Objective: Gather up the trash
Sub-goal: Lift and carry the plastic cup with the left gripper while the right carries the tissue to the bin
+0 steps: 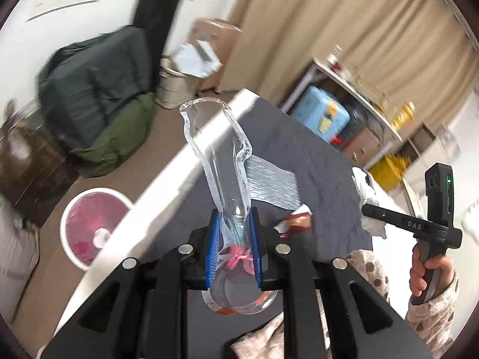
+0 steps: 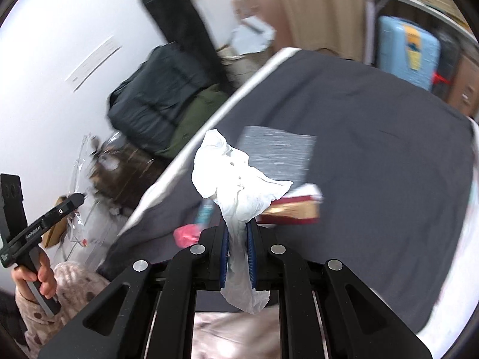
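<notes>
In the left wrist view my left gripper point(image 1: 235, 215) is shut on a squashed clear plastic container point(image 1: 215, 137) that sticks up from its blue pads, with pink scraps inside it. My right gripper point(image 2: 238, 239) is shut on a crumpled white tissue point(image 2: 236, 176) that hangs above the dark grey bed cover point(image 2: 374, 137). On the cover lie a silver-grey pouch point(image 2: 278, 152), a red and gold wrapper point(image 2: 292, 206), a pink scrap point(image 2: 187, 234) and a small blue item point(image 2: 205, 211). A round white bin point(image 1: 95, 227) with a pink liner stands on the floor at the lower left, beside the bed.
Dark and green jackets point(image 1: 98, 98) are piled on the floor by the wall. Behind them are a woven basket point(image 1: 176, 89) and a cardboard box point(image 1: 214, 45). A shelf unit point(image 1: 353, 89) with a light blue suitcase point(image 1: 324, 113) stands past the bed, in front of a beige curtain.
</notes>
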`<move>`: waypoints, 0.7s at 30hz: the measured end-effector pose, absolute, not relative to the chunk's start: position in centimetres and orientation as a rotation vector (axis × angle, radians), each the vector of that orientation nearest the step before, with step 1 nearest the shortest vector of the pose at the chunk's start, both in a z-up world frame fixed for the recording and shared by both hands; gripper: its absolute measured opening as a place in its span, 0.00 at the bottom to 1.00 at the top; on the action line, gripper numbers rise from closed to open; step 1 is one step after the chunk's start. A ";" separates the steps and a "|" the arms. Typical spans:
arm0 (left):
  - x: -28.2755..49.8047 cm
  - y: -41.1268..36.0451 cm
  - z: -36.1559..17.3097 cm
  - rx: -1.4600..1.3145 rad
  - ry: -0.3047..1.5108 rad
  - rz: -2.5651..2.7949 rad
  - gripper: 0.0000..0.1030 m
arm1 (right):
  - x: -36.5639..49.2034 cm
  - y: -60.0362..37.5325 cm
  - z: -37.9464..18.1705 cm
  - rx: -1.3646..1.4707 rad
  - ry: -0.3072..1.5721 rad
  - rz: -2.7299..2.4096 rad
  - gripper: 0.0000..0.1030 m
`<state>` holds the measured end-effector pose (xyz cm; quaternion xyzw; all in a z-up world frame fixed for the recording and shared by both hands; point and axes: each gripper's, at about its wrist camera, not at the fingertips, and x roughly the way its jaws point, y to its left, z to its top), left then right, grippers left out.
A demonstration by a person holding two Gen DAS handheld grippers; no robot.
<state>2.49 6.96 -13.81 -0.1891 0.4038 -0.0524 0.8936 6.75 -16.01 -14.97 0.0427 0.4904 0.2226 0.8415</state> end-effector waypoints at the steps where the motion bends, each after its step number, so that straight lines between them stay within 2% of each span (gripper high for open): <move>1: 1.5 8.1 -13.8 -0.410 0.826 -0.088 0.18 | 6.7 -14.7 -14.9 0.079 1.040 0.492 0.10; 11: -7.7 17.7 -13.3 -0.561 0.692 0.095 0.18 | 5.7 3.5 -16.2 -0.103 1.105 0.759 0.10; 21: -14.0 25.8 -15.1 -0.670 0.628 0.272 0.18 | 6.6 18.5 -20.7 -0.293 1.180 0.848 0.10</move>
